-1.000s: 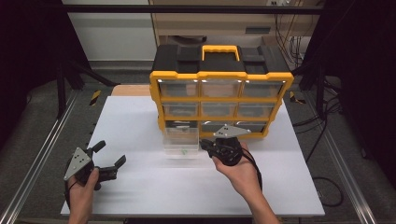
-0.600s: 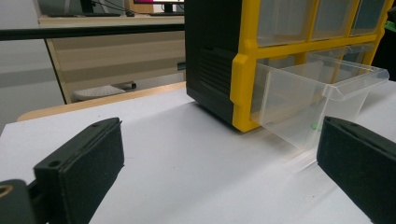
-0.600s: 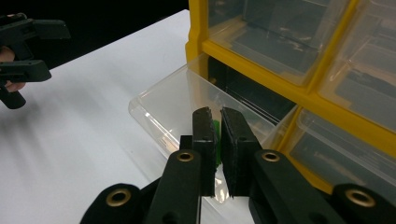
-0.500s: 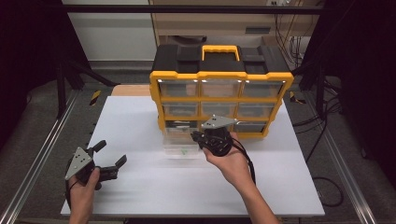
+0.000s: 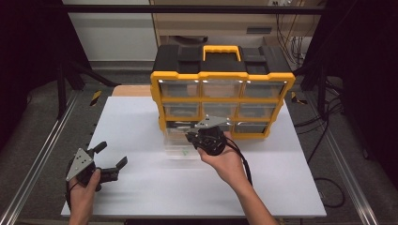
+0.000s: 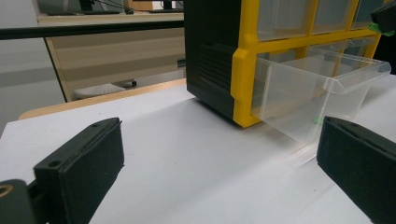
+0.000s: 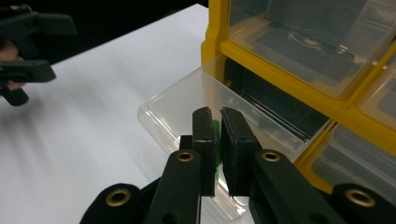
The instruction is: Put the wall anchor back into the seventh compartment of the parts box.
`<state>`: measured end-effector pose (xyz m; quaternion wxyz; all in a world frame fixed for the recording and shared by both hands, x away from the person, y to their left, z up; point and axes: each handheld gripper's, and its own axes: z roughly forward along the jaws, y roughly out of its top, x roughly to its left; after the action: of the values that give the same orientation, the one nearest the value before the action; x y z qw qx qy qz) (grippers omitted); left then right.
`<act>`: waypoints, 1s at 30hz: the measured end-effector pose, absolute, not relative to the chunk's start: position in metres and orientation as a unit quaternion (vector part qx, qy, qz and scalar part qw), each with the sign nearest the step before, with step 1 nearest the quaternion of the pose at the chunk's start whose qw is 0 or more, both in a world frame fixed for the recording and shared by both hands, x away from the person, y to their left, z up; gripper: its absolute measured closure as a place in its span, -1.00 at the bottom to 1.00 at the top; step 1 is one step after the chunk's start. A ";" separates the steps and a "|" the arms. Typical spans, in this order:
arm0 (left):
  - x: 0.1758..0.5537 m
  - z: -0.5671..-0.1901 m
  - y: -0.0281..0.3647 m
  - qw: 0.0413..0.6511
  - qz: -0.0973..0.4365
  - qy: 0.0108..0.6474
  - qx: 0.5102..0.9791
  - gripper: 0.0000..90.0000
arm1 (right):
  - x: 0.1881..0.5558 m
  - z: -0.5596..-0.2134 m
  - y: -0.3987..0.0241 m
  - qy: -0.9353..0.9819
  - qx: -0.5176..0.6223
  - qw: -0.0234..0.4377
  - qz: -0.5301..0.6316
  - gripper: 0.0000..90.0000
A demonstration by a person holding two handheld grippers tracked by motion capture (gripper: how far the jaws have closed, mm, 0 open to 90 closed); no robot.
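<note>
The white counter [image 5: 141, 122] carries everything here, and the biggest thing on it is the yellow-and-black drawer cabinet [image 5: 220, 89], standing just beyond the right hand-held gripper [image 5: 195, 138] and well off to the far right of the left hand-held gripper [image 5: 111, 161]. From the cabinet's bottom row, at its left end, a clear plastic drawer [image 5: 180, 147] is pulled out toward the person, its long axis running from the cabinet's face straight out over the counter. The right hand-held gripper hangs directly over the drawer's open top, pointing down and leftward into it. In the right gripper view its jaws are nearly closed, with only a thin gap, and a small green piece [image 7: 216, 135] shows in that gap; it seems pinched between the jaws, though I cannot tell whether it is truly gripped or merely lies in the drawer behind them. A similar green speck [image 6: 315, 120] shows low in the drawer from the left gripper view. The left hand-held gripper rests near the counter's front left corner, jaws spread wide and holding nothing, the drawer ahead and to its right. The right hand is plainly the nearer one, so whatever happens with the green piece likely turns on moving straight up or down relative to the drawer.
</note>
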<state>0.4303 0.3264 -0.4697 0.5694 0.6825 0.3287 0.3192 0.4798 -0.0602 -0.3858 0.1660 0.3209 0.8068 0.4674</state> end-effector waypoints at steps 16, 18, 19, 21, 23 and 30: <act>0.432 -0.469 0.325 0.572 0.316 0.324 0.684 -0.99 | 0.496 -0.396 -0.043 0.820 0.331 0.169 0.435 0.53; 0.432 -0.469 0.325 0.572 0.316 0.324 0.684 -0.99 | 0.495 -0.396 -0.044 0.816 0.333 0.168 0.441 0.39; 0.432 -0.469 0.325 0.572 0.316 0.324 0.684 -0.99 | 0.494 -0.394 -0.045 0.813 0.335 0.171 0.445 0.32; 0.432 -0.469 0.326 0.572 0.317 0.325 0.683 -0.99 | 0.490 -0.392 -0.049 0.805 0.337 0.167 0.459 0.23; 0.432 -0.469 0.328 0.574 0.317 0.329 0.679 -0.99 | 0.485 -0.389 -0.053 0.797 0.338 0.175 0.469 0.11; 0.432 -0.469 0.329 0.575 0.318 0.330 0.678 -0.99 | 0.470 -0.383 -0.081 0.763 0.345 0.195 0.511 -0.24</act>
<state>0.4317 0.3289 -0.4686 0.5748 0.6782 0.3296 0.3179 0.4697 -0.0814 -0.3826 0.1945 0.3452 0.7627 0.5112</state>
